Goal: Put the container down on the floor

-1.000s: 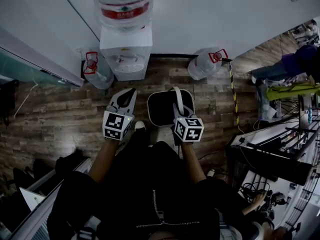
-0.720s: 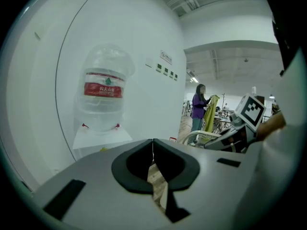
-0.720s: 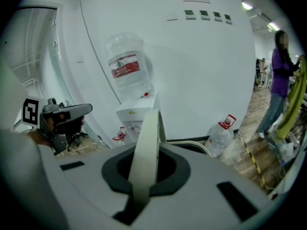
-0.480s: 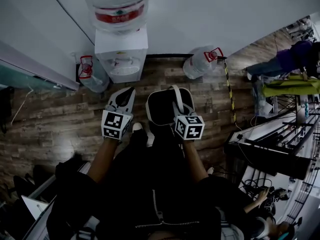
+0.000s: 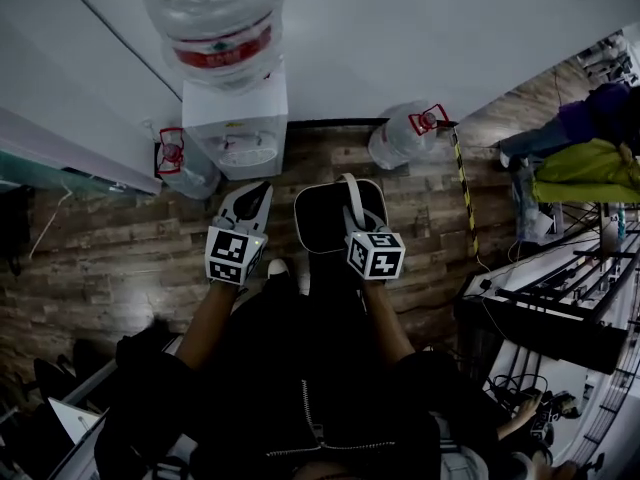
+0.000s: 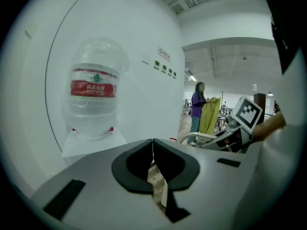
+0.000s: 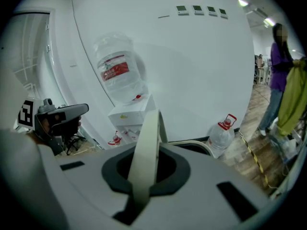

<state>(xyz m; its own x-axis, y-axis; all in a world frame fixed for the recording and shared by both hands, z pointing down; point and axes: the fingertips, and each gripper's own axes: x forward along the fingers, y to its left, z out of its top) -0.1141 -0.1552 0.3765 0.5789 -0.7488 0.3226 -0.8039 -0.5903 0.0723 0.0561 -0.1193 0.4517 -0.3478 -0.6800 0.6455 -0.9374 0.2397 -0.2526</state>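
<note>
The container (image 5: 325, 216) is a black bucket with a pale rim and a pale bail handle (image 5: 352, 196). It hangs over the wooden floor in front of the person's feet. My right gripper (image 5: 353, 220) is shut on the handle, and in the right gripper view the handle strap (image 7: 147, 138) runs up between the jaws of the right gripper (image 7: 146, 163). Behind them shows the container rim (image 7: 197, 144). My left gripper (image 5: 254, 192) hovers to the left of the container, shut and empty. The left gripper (image 6: 152, 150) has its jaws together in its own view.
A white water dispenser (image 5: 236, 120) with a big bottle (image 5: 212, 23) stands against the wall ahead. Two water bottles (image 5: 404, 133) (image 5: 181, 164) stand on the floor beside it. Yellow-black tape (image 5: 464, 190), desks and cables (image 5: 545, 313) lie to the right, where a person (image 5: 585, 120) stands.
Both grippers and the hanging container have come a little nearer to the water dispenser. Neither grip has changed.
</note>
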